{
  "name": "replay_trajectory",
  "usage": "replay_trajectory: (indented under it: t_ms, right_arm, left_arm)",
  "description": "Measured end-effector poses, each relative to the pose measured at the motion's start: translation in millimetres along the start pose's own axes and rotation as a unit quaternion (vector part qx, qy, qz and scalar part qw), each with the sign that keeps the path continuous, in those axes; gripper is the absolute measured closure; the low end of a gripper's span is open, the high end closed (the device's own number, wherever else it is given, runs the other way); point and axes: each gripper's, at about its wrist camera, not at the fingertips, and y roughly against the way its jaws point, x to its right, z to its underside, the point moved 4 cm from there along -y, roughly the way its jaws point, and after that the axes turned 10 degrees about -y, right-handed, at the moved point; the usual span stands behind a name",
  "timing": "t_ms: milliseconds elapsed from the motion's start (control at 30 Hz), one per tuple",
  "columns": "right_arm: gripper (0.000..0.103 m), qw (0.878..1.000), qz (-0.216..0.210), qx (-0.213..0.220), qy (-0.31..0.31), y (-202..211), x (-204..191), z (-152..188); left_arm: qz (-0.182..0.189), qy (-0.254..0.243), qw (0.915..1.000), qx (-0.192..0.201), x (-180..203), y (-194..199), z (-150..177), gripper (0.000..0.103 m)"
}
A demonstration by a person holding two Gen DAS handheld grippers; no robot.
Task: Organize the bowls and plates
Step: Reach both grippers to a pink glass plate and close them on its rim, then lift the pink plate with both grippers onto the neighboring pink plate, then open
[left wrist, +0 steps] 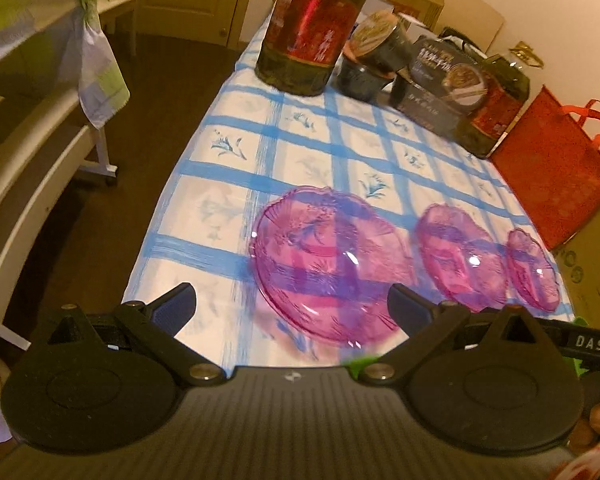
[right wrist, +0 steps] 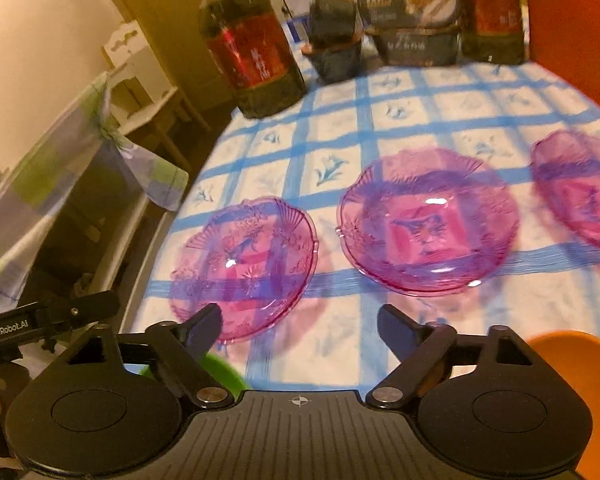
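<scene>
Three see-through pink glass plates lie in a row on the blue-checked tablecloth [left wrist: 228,200]. In the left wrist view the large plate [left wrist: 328,264] is just ahead of my left gripper [left wrist: 292,303], which is open and holds nothing. The middle plate [left wrist: 460,256] and the small plate [left wrist: 534,272] lie to its right. In the right wrist view the same three show as the left plate [right wrist: 244,268], the middle plate [right wrist: 428,220] and the right plate [right wrist: 580,188]. My right gripper [right wrist: 300,320] is open and empty above the cloth. A green bowl [right wrist: 220,368] and an orange bowl [right wrist: 572,380] peek out beneath it.
A big dark bottle with a red label [left wrist: 312,28] stands at the table's far end beside noodle cups [left wrist: 376,56] and boxes [left wrist: 452,84]. A red bag [left wrist: 556,172] stands at the right edge. Left of the table, beyond its edge, is a second table with a green-checked cloth [right wrist: 60,168].
</scene>
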Motion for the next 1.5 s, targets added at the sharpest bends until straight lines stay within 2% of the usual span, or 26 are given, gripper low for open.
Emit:
replay_trajectory:
  t_ms: [167, 200, 367, 467, 533, 667, 800, 867, 933, 1033, 1300, 1500]
  right_arm:
    - [0.028, 0.999, 0.006, -0.030, -0.018, -41.0, 5.4, -6.8]
    - [0.030, 0.999, 0.009, -0.033, -0.021, -47.5, 7.5, -8.2]
    - [0.039, 0.998, 0.011, -0.051, -0.028, -70.5, 11.5, -9.1]
    - [0.044, 0.998, 0.009, -0.059, -0.027, -81.2, 9.6, -8.1]
    - [0.049, 0.998, 0.010, -0.062, -0.026, -86.9, 8.3, -8.4]
    - [0.056, 0.998, 0.012, -0.065, -0.023, -93.6, 7.2, -8.2]
    - [0.072, 0.997, 0.021, -0.069, -0.020, -99.2, 7.5, -8.9]
    - [0.077, 0.997, 0.021, -0.071, -0.023, -100.9, 8.2, -9.2]
    - [0.084, 0.997, 0.021, -0.070, -0.022, -101.5, 7.8, -9.1]
    - [0.088, 0.997, 0.025, -0.067, -0.017, -99.4, 4.8, -8.6]
    - [0.087, 0.999, 0.011, -0.042, -0.006, -67.7, -3.9, -15.7]
    - [0.087, 1.000, 0.017, -0.011, -0.005, -30.8, 4.3, -26.6]
  left_arm:
    - [0.007, 0.004, 0.9998, -0.015, -14.3, -36.9, -5.6, 0.004]
    - [0.003, 0.001, 0.9998, -0.020, -16.7, -44.1, -6.7, 0.009]
    - [0.007, -0.005, 0.9993, -0.037, -21.5, -71.6, -4.7, 0.018]
    - [0.006, -0.017, 0.9988, -0.045, -20.8, -82.4, -1.8, 0.027]
    - [0.005, -0.027, 0.9986, -0.046, -20.1, -87.5, -0.4, 0.042]
    - [0.009, -0.031, 0.9984, -0.047, -20.7, -93.4, -1.0, 0.056]
    - [0.014, -0.033, 0.9983, -0.047, -19.4, -96.7, -2.2, 0.070]
    - [0.014, -0.034, 0.9982, -0.047, -18.6, -98.1, -2.6, 0.076]
    - [0.010, -0.033, 0.9984, -0.045, -18.6, -98.4, -3.2, 0.088]
    - [0.009, -0.028, 0.9986, -0.043, -19.4, -95.7, -4.6, 0.093]
    - [-0.001, -0.056, 0.9982, -0.022, -3.0, -64.6, -19.7, 0.093]
    - [0.021, -0.071, 0.9972, -0.008, 27.6, -49.1, -34.9, 0.093]
